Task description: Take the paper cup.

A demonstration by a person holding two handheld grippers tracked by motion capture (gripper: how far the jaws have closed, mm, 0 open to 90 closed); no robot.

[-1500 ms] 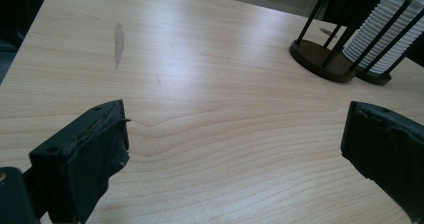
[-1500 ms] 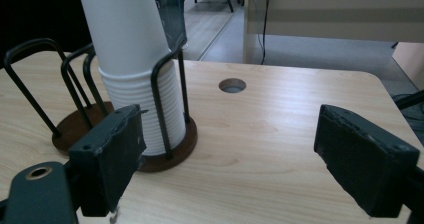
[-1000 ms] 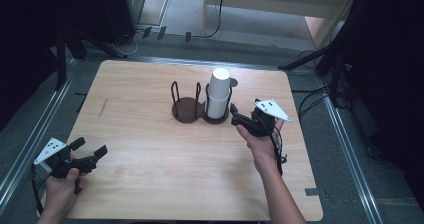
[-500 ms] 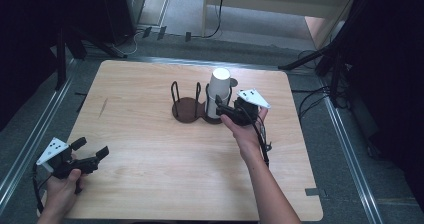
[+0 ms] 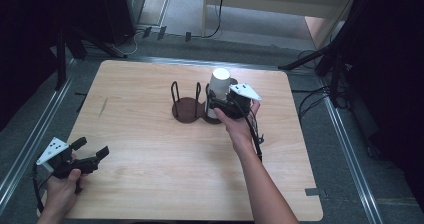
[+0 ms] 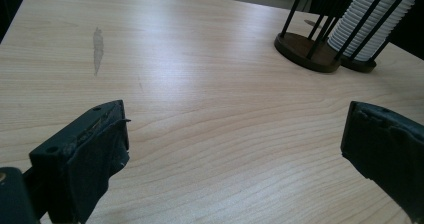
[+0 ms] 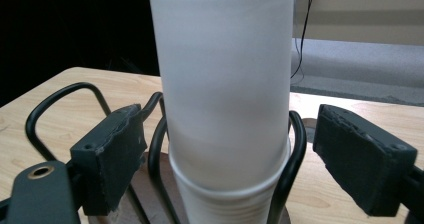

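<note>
My right gripper (image 5: 216, 104) sits with its jaws spread either side of the white cup stack (image 7: 225, 99) standing in the wire holder (image 5: 189, 104) mid-table, while my left gripper (image 5: 90, 154) rests open at the near-left corner

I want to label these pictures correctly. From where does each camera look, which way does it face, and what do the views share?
High view: above the person's side, facing forward and down on the table; both forearms, left gripper and right gripper show.
Left gripper view: on the left gripper, low over the table, facing the rack; its open jaws show.
Right gripper view: on the right gripper, close to the cups; its open jaws stand either side of them.
All three share the rack and cups.
</note>
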